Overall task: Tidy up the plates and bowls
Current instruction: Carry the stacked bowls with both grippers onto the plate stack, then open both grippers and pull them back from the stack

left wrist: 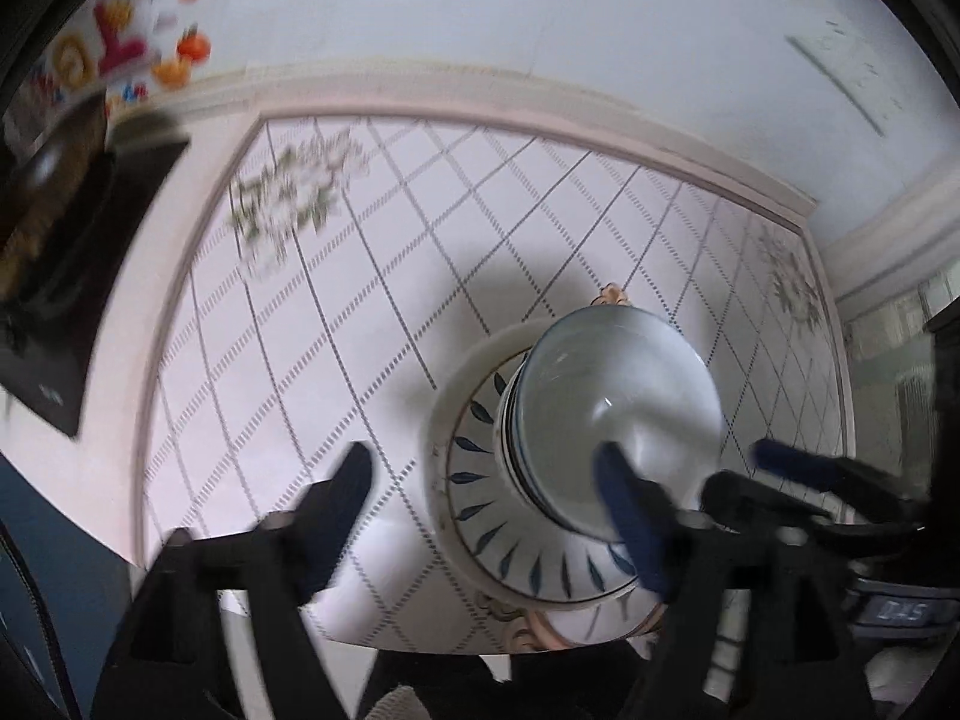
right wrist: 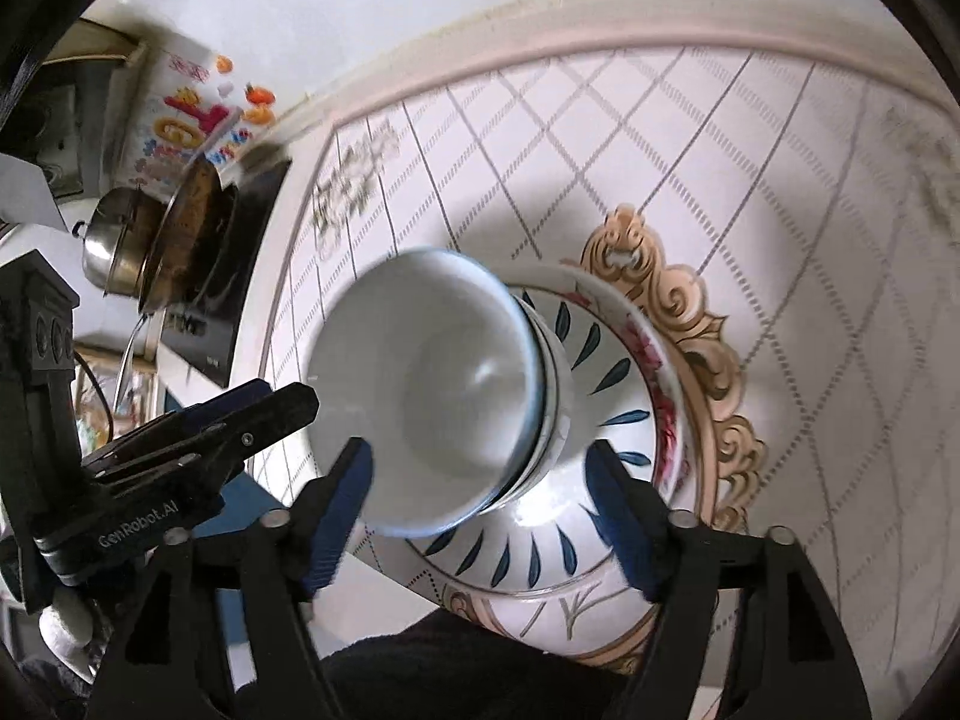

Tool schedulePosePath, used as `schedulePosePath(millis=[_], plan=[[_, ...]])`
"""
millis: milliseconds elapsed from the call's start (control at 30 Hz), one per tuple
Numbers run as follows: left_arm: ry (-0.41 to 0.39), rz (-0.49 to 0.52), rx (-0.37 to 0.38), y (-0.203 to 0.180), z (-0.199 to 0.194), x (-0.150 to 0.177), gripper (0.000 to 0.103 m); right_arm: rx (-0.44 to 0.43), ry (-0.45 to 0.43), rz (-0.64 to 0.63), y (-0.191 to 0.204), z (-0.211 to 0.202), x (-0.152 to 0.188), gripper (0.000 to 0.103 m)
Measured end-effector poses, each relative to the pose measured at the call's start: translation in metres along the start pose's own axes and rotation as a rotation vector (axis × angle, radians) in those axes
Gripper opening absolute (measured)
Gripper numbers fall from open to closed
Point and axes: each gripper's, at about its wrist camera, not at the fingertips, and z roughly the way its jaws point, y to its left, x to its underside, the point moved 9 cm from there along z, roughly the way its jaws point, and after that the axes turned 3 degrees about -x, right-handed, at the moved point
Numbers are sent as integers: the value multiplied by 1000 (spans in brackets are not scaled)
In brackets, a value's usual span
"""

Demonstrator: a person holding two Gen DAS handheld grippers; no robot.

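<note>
A stack of white bowls [left wrist: 624, 414] [right wrist: 432, 396] stands on a plate with blue leaf marks [left wrist: 474, 480] [right wrist: 606, 396]. That plate lies on a pink-flowered plate [right wrist: 657, 384], which rests on a gold-scrolled plate [right wrist: 708, 360]. My left gripper [left wrist: 486, 516] hovers open above the stack's left side, and its pads touch nothing. My right gripper [right wrist: 480, 510] is open too, above the bowls, with no pad pressing on them. Each gripper shows at the edge of the other's view: the right gripper [left wrist: 762, 474], the left gripper [right wrist: 282, 399].
The crockery sits on a white tiled counter [left wrist: 360, 300] with a diamond pattern and a raised rim. At the left are a black cooktop [left wrist: 78, 276], a pan of brown food [right wrist: 186, 228], a steel pot [right wrist: 114, 240] and a colourful box [right wrist: 186, 114].
</note>
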Motion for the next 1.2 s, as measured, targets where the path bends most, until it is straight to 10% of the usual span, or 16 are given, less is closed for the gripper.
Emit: schedulePosePath(millis=[467,1200], plan=[[-232,106,-49,6,-97,30,102,295,-332,-5,43,-115,63,99],[-496,51,-101,5,-257,155,103,339,-584,-136,125,-270,223,102]])
